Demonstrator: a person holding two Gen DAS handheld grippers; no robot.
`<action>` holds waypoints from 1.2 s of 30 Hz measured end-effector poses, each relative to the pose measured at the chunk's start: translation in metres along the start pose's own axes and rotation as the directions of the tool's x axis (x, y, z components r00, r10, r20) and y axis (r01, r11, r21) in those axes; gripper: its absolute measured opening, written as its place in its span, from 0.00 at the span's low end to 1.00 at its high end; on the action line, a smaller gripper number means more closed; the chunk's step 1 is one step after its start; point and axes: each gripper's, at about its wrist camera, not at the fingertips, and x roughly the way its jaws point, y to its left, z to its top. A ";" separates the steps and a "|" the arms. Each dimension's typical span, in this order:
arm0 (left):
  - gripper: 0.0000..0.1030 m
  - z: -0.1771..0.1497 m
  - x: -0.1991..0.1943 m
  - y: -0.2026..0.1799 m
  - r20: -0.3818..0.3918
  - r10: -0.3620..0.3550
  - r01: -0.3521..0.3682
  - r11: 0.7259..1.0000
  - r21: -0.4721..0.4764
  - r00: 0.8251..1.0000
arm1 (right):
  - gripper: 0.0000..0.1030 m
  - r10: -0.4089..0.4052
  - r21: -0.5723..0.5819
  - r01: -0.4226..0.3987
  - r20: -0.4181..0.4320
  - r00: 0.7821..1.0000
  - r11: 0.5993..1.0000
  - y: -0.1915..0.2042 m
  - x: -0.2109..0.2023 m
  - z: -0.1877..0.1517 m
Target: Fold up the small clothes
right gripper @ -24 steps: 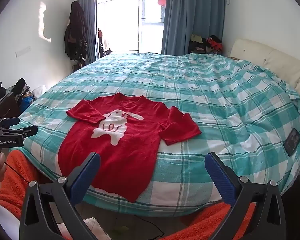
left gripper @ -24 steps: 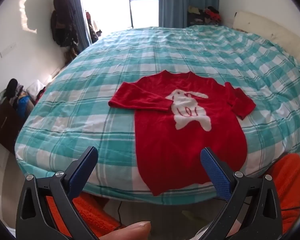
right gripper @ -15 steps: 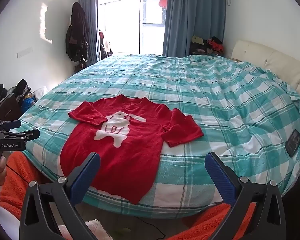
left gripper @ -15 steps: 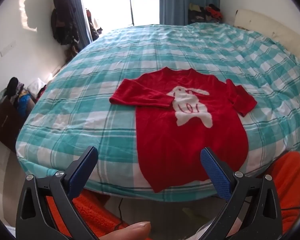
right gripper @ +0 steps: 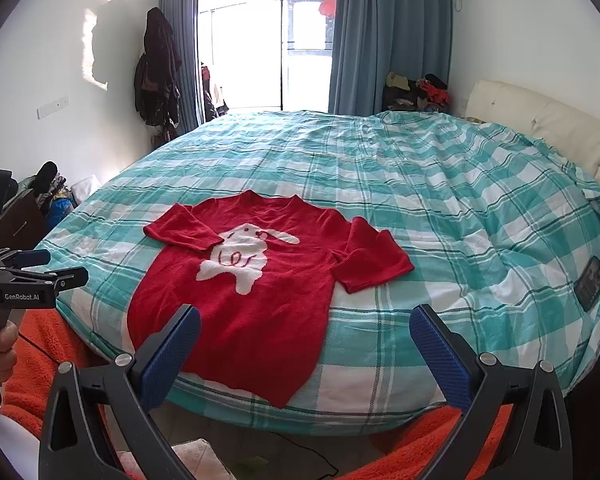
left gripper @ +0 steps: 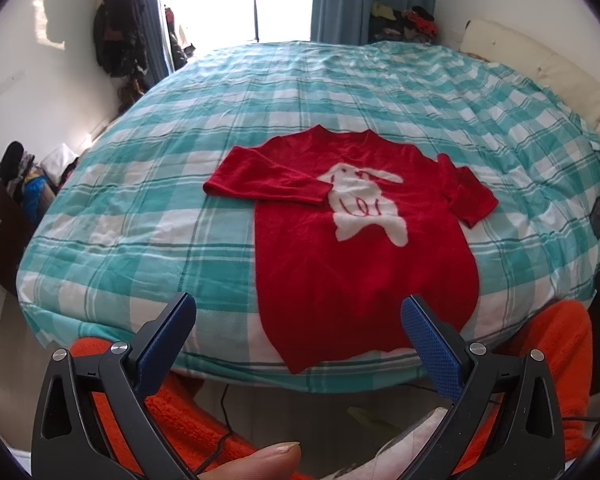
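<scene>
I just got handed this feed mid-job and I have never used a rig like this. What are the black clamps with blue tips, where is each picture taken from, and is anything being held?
No robot arm here: a person in fuzzy orange sleeves holds a hand clamp in each hand. Each picture comes from a fisheye camera on one clamp, looking forward along its two blue-padded fingers. One view shows the left gripper, the other the right gripper; the right view also catches the left tool from the side. Both stand wide open and hold nothing.

On the teal and white checked bedspread lies a small red knitted sweater with a white rabbit, spread flat near the bed's near edge, one sleeve folded across its chest. A dark phone-like slab lies off to the right.
</scene>
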 end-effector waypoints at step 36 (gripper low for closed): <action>0.99 -0.010 0.012 -0.007 -0.047 0.061 -0.058 0.996 0.066 0.997 | 1.00 0.003 -0.002 -0.003 -0.024 1.000 1.000 0.003 0.006 -0.012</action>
